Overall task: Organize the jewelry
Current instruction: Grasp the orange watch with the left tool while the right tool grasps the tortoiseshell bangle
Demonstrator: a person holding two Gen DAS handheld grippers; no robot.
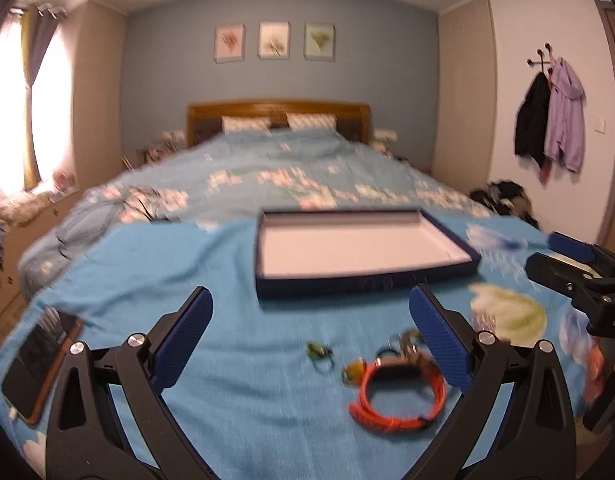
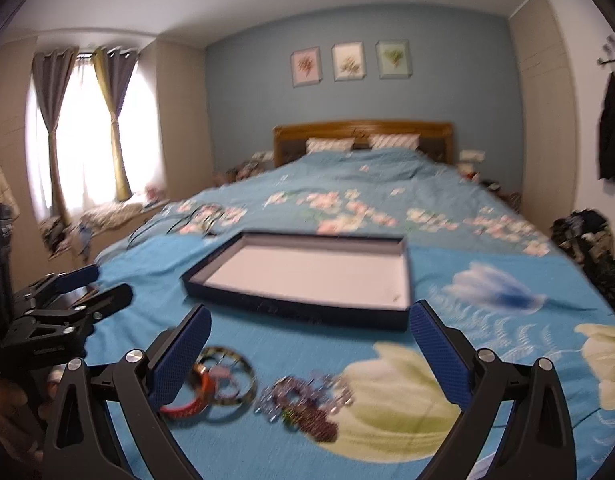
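- The left gripper [image 1: 309,334] hovers over the bedspread [image 1: 211,280] with its jaws spread wide and nothing between them; the right gripper [image 2: 309,354] is likewise wide apart and empty.
- The jewelry lies loose on the bedspread in front of the tray [image 1: 361,254]: an orange band [image 1: 395,398] with a small ring [image 1: 319,354] to its left in the left view, and a hoop bangle [image 2: 231,384] and a beaded cluster [image 2: 307,404] in the right view.
- The tray sits open just beyond the pieces, and its pale floor looks bare.
- Judged from that, the sorting is at its start: this is the reach before a first pick.
- Next, one gripper should drop over a single piece, the band for the left or the beads for the right, and close gently.
- The soft cloth may bunch into the grip, and blur hides the fine detail of the pieces.
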